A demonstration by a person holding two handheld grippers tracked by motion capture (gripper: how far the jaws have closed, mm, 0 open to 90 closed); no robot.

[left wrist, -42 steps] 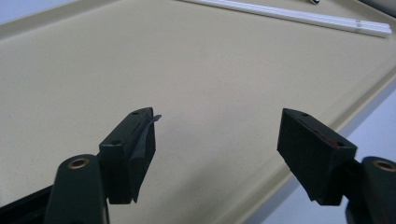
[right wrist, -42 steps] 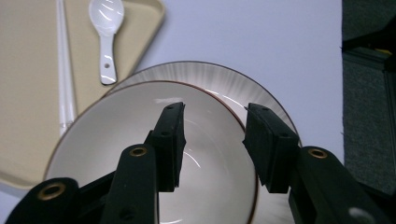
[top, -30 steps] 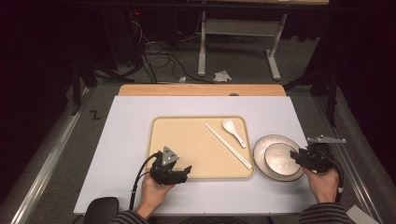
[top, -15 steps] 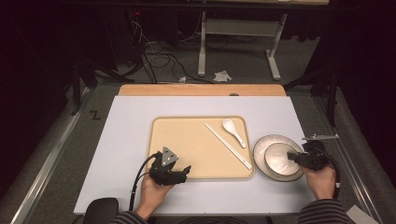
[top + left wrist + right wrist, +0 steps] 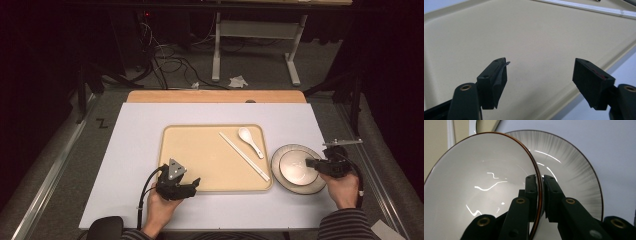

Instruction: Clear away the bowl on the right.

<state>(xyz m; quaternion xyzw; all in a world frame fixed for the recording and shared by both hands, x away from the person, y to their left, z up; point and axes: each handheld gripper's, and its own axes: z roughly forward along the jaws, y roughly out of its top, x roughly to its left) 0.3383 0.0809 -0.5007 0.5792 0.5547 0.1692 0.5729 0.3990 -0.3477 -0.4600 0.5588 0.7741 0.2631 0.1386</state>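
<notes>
Two handheld grippers work at the near edge of a white table (image 5: 140, 150). On the person's left side, the left gripper (image 5: 192, 186) hovers over the near left corner of a beige tray (image 5: 200, 150), its jaws spread wide with nothing between them. On the right, the right gripper (image 5: 311, 163) has its jaws pinched narrowly on the brown-edged rim of a white bowl (image 5: 481, 187), one jaw inside and one outside. That bowl sits on a grey streaked plate (image 5: 574, 172) just beside the tray's right edge. Farther back on the tray lie a pair of white chopsticks (image 5: 243, 156) and a white spoon (image 5: 250, 141).
</notes>
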